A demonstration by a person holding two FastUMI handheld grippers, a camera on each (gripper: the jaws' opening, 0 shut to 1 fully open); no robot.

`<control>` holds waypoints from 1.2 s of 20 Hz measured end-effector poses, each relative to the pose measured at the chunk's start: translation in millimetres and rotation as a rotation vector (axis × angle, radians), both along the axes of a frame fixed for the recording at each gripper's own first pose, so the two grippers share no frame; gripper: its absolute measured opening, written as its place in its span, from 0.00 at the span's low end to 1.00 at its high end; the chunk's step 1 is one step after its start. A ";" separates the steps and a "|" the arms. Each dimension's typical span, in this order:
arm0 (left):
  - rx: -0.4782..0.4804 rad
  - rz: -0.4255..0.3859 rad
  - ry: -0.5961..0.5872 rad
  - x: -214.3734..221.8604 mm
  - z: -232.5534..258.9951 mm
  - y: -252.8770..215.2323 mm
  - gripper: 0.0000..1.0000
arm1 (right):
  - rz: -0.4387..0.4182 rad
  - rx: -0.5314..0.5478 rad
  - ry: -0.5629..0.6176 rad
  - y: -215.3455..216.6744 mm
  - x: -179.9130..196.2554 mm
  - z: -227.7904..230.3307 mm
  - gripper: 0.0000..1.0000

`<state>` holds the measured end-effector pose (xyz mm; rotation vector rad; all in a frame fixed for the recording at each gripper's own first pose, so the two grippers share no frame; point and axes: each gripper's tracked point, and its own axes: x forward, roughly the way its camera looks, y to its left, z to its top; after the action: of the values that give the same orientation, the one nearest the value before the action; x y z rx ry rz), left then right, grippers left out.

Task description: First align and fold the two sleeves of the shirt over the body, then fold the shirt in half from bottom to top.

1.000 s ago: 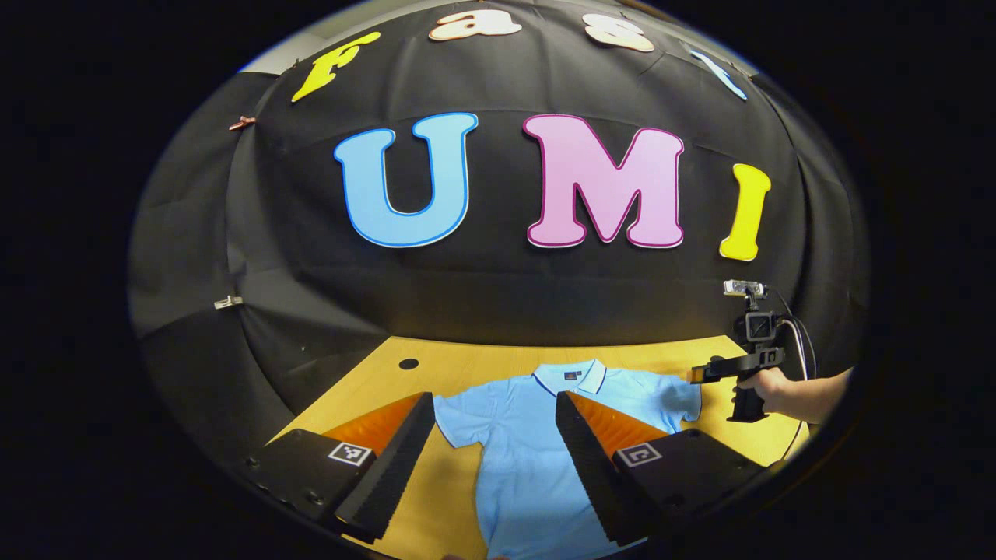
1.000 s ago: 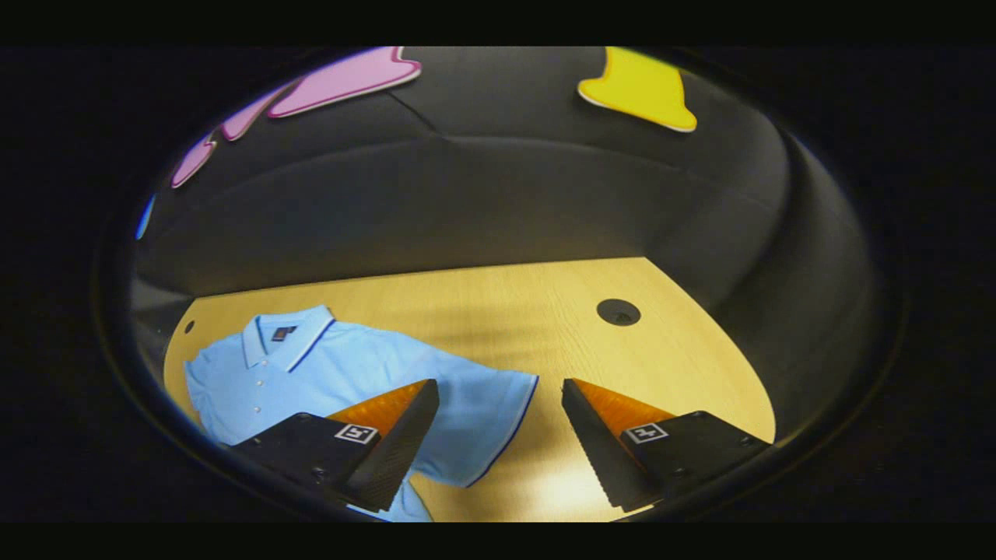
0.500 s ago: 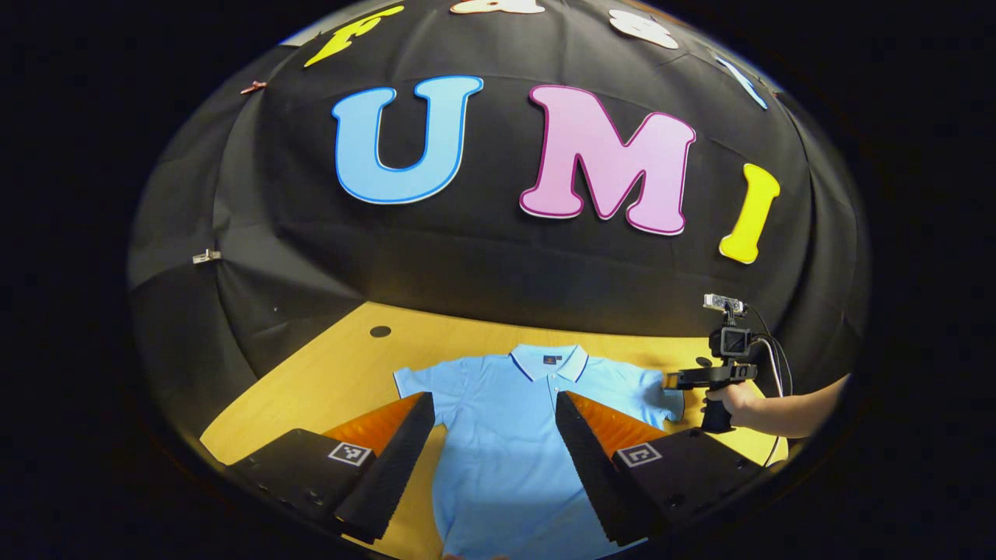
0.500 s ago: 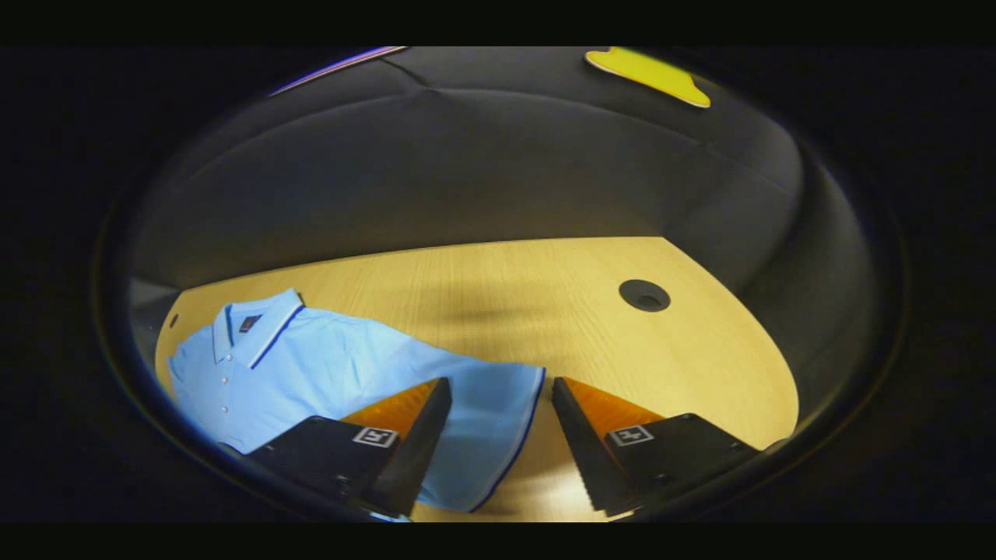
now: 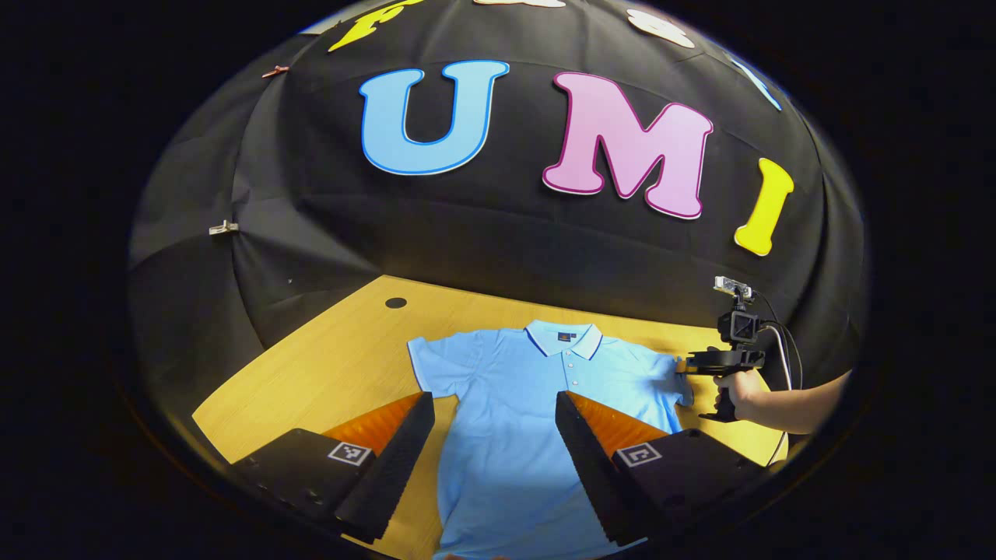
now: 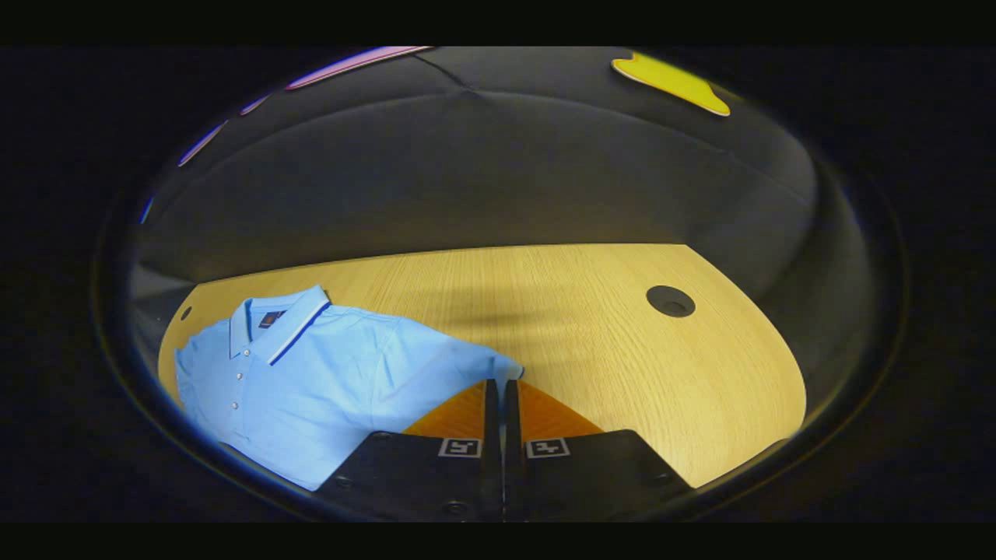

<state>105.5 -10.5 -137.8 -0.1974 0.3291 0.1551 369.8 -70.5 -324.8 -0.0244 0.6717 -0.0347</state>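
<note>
**Right tool closes on the sleeve edge; left tool hangs open over the shirt**

In the right gripper view the right tool (image 6: 502, 385) has its fingers drawn together at bottom centre, and the sleeve (image 6: 475, 365) ends right at their tips. The hem is hidden behind them, so the pinched cloth itself cannot be made out, though the fabric bunches there. The shirt's (image 6: 311, 381) lower body is cut off at the lower left edge. In the left gripper view the shirt's (image 5: 513, 435) bottom hem runs out of the lower edge, and the far tool's (image 5: 689, 364) tips are too small to read against the sleeve (image 5: 665, 381).

Half a second ago the right tool's fingers stood apart with the sleeve hem between them; now they are closed. The left tool (image 5: 490, 404) remains wide open, holding nothing, above the shirt body.

The shirt is a light blue polo lying flat on the surface (image 6: 622, 350), with a dark-striped collar (image 5: 562, 339), small white buttons and a small chest patch. The surface is pale wood grain with a round dark hole (image 6: 670, 300). A hand (image 5: 739, 387) grips the far tool's handle at the right of the left gripper view.
</note>
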 end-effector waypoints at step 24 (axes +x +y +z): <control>0.008 0.132 -0.052 75.7 -35.3 128.3 0.98 | 0.443 -0.134 -0.161 246.2 -81.8 57.8 0.98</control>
<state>181.2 117.8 -173.1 -0.2144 0.2641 0.2810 288.0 175.7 -266.9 -0.2953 0.4907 0.3418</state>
